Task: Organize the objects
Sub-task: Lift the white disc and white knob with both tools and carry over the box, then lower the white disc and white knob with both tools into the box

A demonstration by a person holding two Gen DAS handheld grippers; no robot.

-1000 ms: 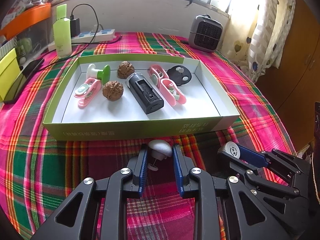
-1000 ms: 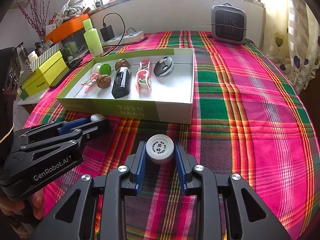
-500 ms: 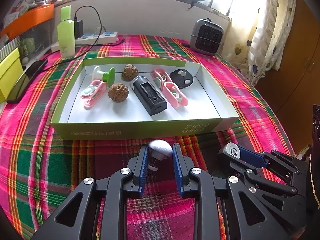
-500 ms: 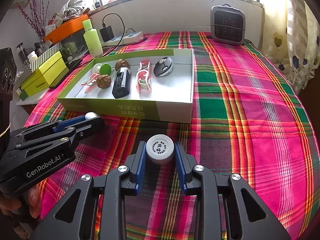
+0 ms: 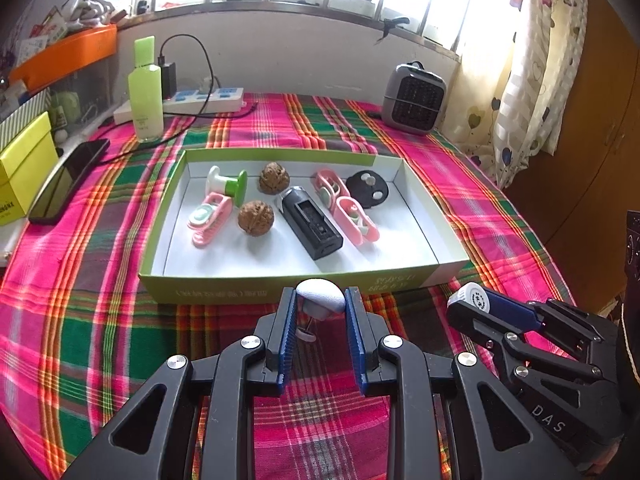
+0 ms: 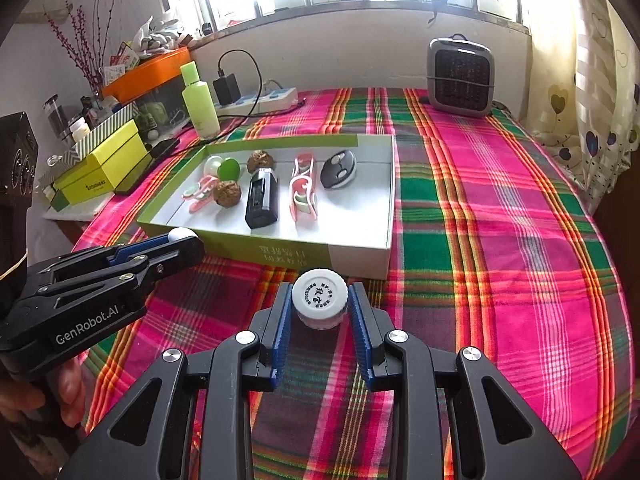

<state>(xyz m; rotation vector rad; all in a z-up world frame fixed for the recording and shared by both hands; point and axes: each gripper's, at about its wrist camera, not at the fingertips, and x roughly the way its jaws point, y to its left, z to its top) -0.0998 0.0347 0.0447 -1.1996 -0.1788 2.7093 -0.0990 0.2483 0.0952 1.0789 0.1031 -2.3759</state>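
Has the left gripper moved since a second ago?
Yes. In the right wrist view the left gripper, shut on its white knob, has risen toward the green tray; its tip now overlaps the tray's front wall.

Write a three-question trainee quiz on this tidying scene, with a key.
1. True or false: the left gripper is shut on a white knob.
2. The right gripper holds: A) a walnut, B) a white-capped jar, C) a green bottle.
3. How many walnuts lie in the green-sided tray?

Key: 1 true. 2 B. 3 two: far walnut and near walnut.
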